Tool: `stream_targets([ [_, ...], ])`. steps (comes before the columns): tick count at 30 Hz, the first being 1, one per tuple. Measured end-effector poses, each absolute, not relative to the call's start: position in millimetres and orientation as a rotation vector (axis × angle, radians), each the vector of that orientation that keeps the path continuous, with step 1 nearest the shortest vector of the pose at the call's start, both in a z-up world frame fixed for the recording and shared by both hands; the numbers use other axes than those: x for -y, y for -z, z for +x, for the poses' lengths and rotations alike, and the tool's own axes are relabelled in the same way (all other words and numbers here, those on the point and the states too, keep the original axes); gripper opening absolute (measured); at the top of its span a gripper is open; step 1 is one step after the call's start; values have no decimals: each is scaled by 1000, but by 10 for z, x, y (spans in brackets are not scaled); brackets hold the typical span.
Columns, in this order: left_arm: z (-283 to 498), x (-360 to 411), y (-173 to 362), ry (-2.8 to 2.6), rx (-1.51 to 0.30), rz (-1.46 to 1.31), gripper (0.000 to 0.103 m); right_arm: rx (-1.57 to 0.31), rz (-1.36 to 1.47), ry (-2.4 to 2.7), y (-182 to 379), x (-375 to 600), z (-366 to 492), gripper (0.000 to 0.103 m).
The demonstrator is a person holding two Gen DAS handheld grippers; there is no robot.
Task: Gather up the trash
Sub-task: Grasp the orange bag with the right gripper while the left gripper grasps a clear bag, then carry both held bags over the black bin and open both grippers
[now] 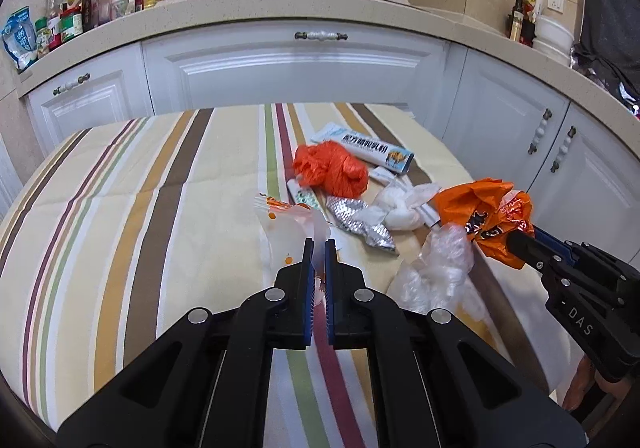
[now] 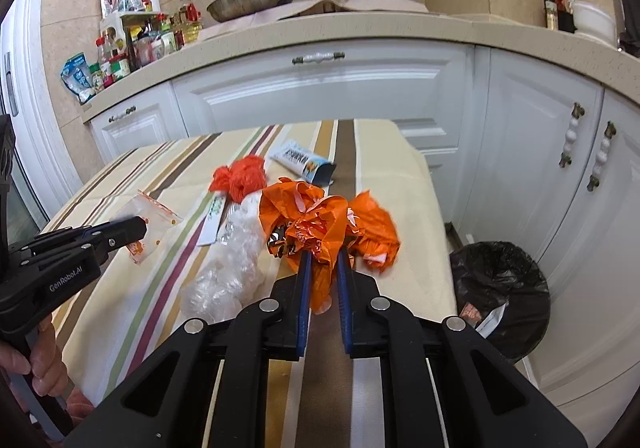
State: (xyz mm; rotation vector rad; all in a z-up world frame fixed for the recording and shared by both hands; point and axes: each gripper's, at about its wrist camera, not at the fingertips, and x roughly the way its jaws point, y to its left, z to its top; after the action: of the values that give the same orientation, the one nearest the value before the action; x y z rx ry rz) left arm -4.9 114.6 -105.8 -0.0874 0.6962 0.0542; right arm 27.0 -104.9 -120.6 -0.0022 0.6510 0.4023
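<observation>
My left gripper (image 1: 319,244) is shut on a small clear plastic bag with orange print (image 1: 288,219), held just above the striped table; it also shows in the right wrist view (image 2: 150,224). My right gripper (image 2: 323,254) is shut on a crumpled orange plastic bag (image 2: 320,224), lifted over the table's right side; the bag also shows in the left wrist view (image 1: 486,213). On the table lie an orange net ball (image 1: 332,167), a toothpaste box (image 1: 368,147), a silver foil wrapper (image 1: 360,221), white wads (image 1: 400,207) and crumpled clear film (image 2: 230,268).
A bin with a black liner (image 2: 500,288) stands on the floor right of the table. The striped tablecloth (image 1: 140,207) covers the table. White cabinets (image 1: 304,67) and a counter with bottles, a pan and a pot lie behind.
</observation>
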Motion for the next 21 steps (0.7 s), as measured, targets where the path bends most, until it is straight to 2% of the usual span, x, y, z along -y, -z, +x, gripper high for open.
stream_targets([
  [10, 113, -671, 809, 50, -644, -48, 4, -578, 11, -273, 1009, 1491, 288, 13],
  [21, 568, 504, 786, 235, -629, 36, 4, -541, 47, -70, 1016, 2451, 525, 13],
])
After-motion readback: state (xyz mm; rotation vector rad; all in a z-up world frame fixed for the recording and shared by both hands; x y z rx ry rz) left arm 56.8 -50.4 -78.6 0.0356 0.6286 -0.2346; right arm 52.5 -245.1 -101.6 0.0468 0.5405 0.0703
